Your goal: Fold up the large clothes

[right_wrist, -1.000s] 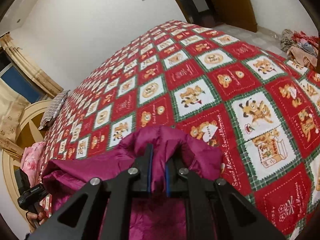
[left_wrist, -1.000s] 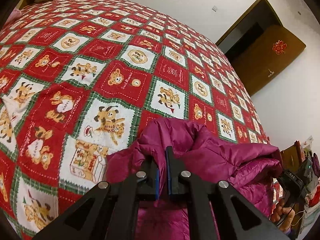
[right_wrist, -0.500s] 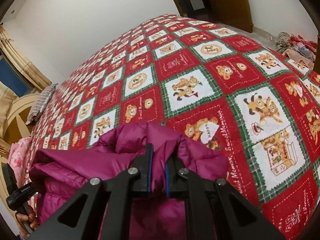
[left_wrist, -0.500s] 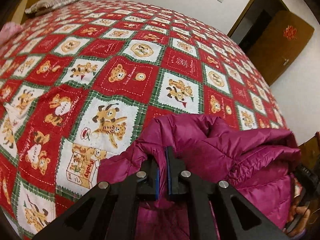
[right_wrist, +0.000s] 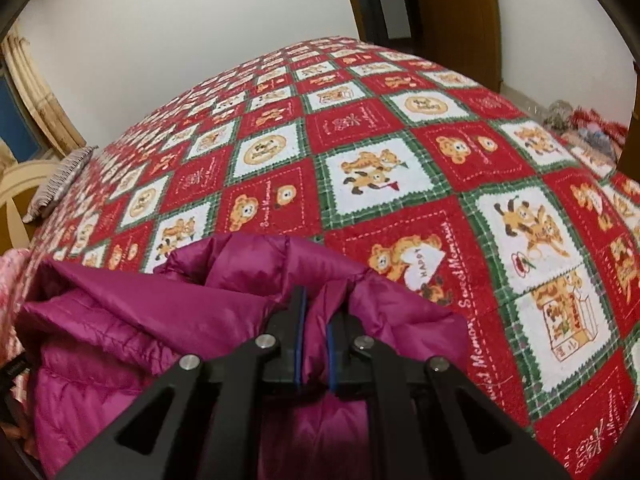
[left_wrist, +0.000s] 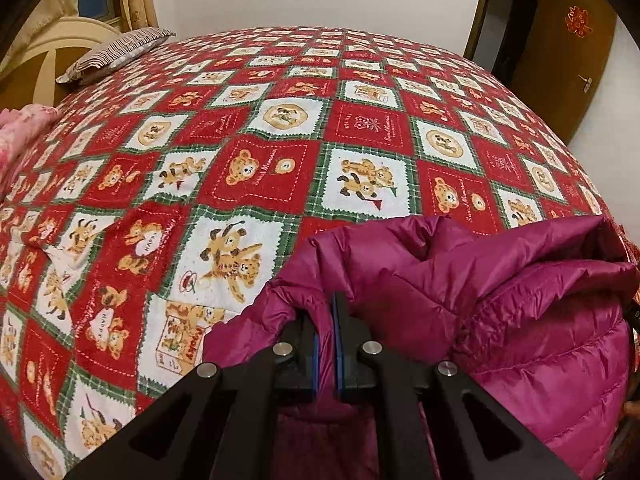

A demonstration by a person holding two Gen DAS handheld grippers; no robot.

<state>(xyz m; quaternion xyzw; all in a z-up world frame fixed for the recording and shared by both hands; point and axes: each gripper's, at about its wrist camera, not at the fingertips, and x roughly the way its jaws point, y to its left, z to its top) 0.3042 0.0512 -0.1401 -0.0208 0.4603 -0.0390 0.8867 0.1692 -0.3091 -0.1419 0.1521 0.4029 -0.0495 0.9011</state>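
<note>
Left gripper: jaws clamped on a fold of the magenta puffer jacket, which is bunched at the near edge of the bed, over its red bear-patterned bedspread. Right gripper: jaws pinched on the jacket's other side. A striped pillow lies at the far left corner.

The bedspread reads "HAPPY" and "Sweet Memories" at 4 o'clock of the right-wrist view; the rest is too small.

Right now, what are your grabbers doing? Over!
Left gripper and right gripper shut on purple jacket. Jacket bunched at bedspread edge. Nothing blocking ahead.
</note>
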